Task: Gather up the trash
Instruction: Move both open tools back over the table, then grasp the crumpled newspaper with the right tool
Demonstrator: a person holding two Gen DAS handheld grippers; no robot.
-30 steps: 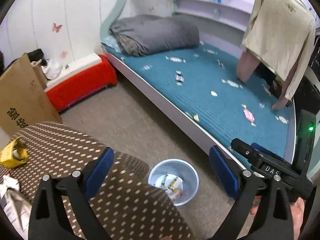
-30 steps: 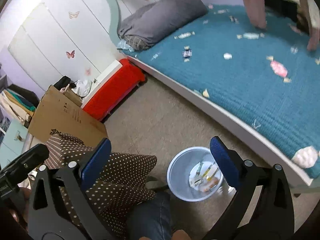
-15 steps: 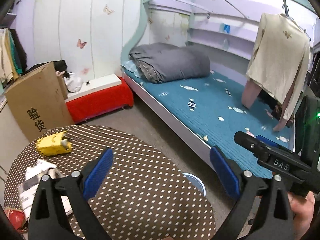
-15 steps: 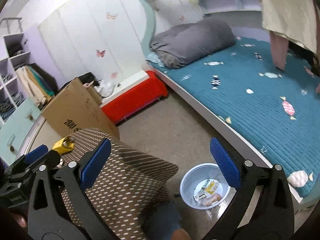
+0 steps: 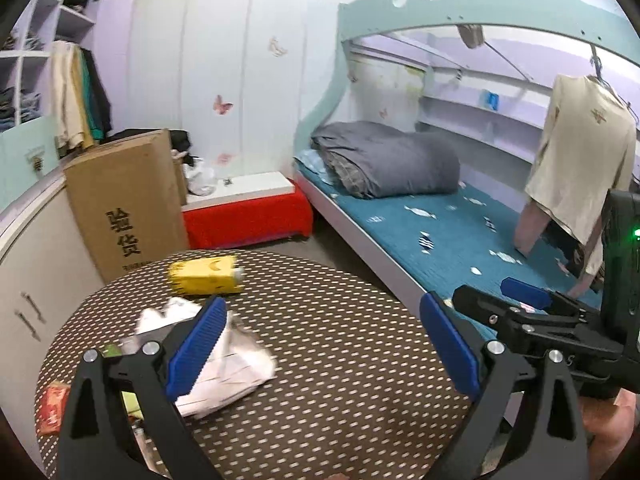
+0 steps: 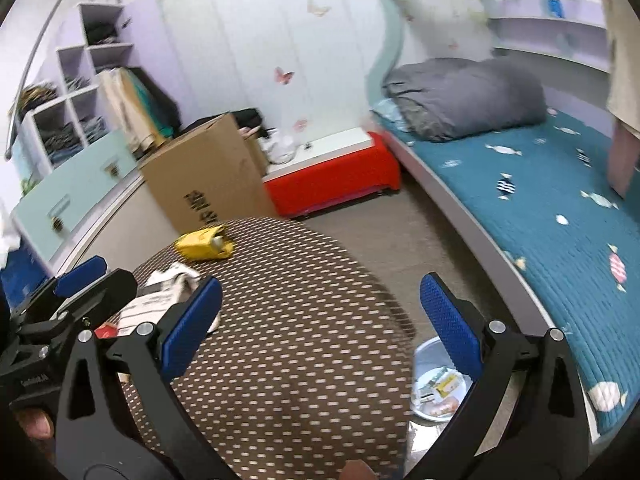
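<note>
A round table point(image 5: 320, 400) with a brown dotted cloth carries the trash. On it lie a yellow carton point(image 5: 206, 276), crumpled white paper point(image 5: 236, 364) and a red wrapper point(image 5: 52, 408). My left gripper point(image 5: 324, 344) hovers open above the table, its left pad over the paper, holding nothing. My right gripper point(image 6: 320, 328) is also open and empty over the table's right half. In the right wrist view the yellow carton point(image 6: 204, 245) and the paper point(image 6: 176, 276) sit at the far left. A pale bin point(image 6: 436, 384) holding wrappers stands on the floor right of the table.
A tall cardboard box point(image 5: 124, 200) stands behind the table, with a red bench point(image 5: 248, 216) beside it. A bed with a teal cover point(image 5: 440, 232) runs along the right. A beige shirt point(image 5: 580, 160) hangs over it. Cabinets point(image 6: 80, 184) line the left wall.
Both views have swung up from the bin and the floor to the table top. The carton, paper and wrapper came into view. Both grippers stayed open.
</note>
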